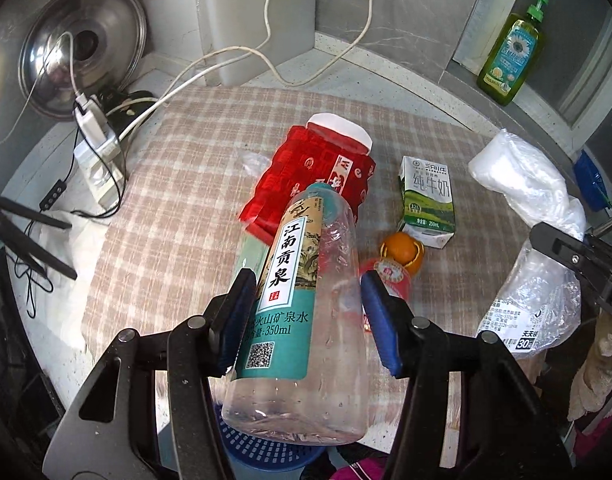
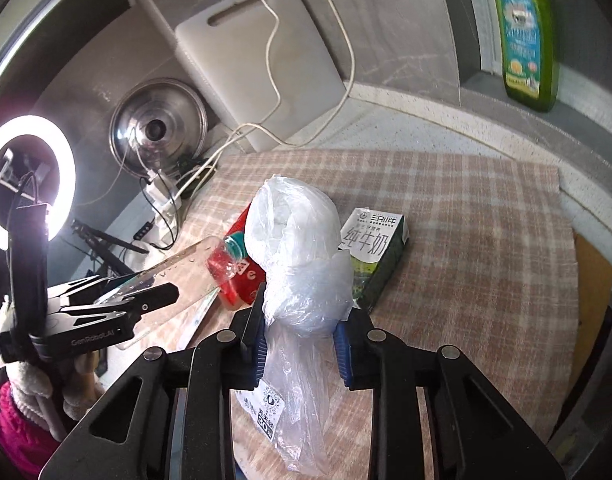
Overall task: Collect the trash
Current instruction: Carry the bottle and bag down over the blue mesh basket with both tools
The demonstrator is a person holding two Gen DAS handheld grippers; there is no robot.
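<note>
Left gripper (image 1: 306,316) was seen closed round a clear water bottle (image 1: 302,320), the blue pads pressed on either flank of the barrel, and the bottle was held lifted off the checked cloth (image 1: 178,200). Right gripper (image 2: 300,340) was likewise shut, on a crumpled clear plastic bag (image 2: 302,264), whose printed tail was left trailing down between the fingers.

Progress, as it was judged: two pieces were already in hand, neither yet dropped anywhere. A blue perforated basket (image 1: 266,454) was glimpsed just below the bottle's base, past the near edge of the cloth; it was taken to be the likely bin, though that could not be confirmed. Collection was reckoned to be at an early-to-middle stage.

Left behind on the cloth, largest first: a red snack wrapper (image 1: 318,168) beyond the bottle's cap, a green-and-white milk carton (image 1: 426,204) to the right of that wrapper, a small red-lidded item (image 1: 390,276) beside the bottle, only partly visible, and a scrap of orange peel (image 1: 404,252) next to it.

Bottle's long axis was seen running away from the left gripper, base nearest the camera, teal cap (image 1: 320,196) pointed out over the red wrapper and tipped slightly right. Its label was turned upward.
</note>
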